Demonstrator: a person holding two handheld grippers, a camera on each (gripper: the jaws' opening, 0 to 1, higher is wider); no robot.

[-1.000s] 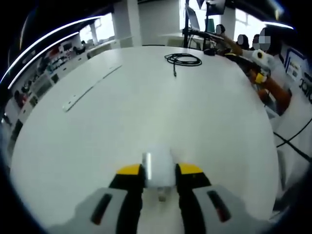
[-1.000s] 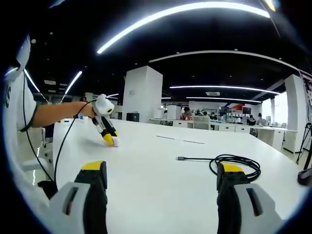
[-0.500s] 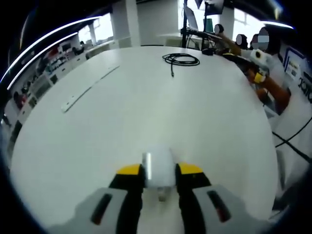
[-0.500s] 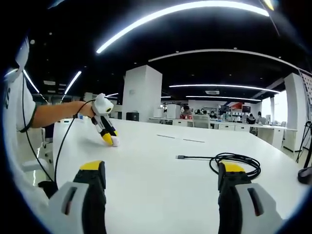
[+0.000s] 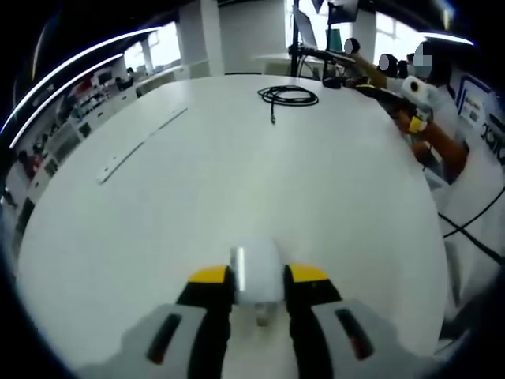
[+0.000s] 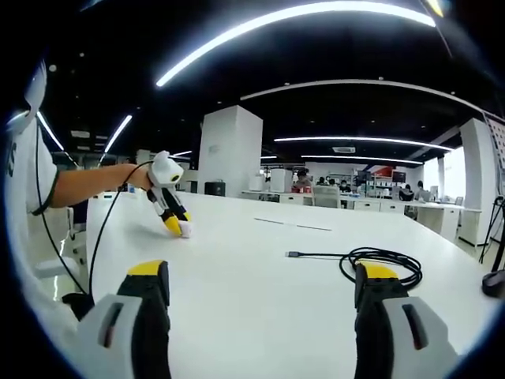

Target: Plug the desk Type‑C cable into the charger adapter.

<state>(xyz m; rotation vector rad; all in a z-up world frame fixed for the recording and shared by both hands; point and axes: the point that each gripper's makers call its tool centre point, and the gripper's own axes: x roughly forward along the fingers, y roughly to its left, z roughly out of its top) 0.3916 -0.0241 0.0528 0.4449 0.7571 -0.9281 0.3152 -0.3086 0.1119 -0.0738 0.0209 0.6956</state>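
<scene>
Across both frames: white counter, open-plan office, ceiling light strips. Black Type-C cable coiled right of centre in right gripper view, plug end pointing left. Left hand-held gripper clamped on white charger adapter, bottom centre. Right hand-held gripper jaws apart, empty. Advice: pinch cable just behind plug, keep adapter steady, align straight.

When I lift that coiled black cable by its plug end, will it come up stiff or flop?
Probably floppy: the cable lies in loose loops, so the coil would likely trail and unwind. It looks thin, likely light. The straight plug end juts clear of the coil, so the open right tongs should reach it cleanly.
</scene>
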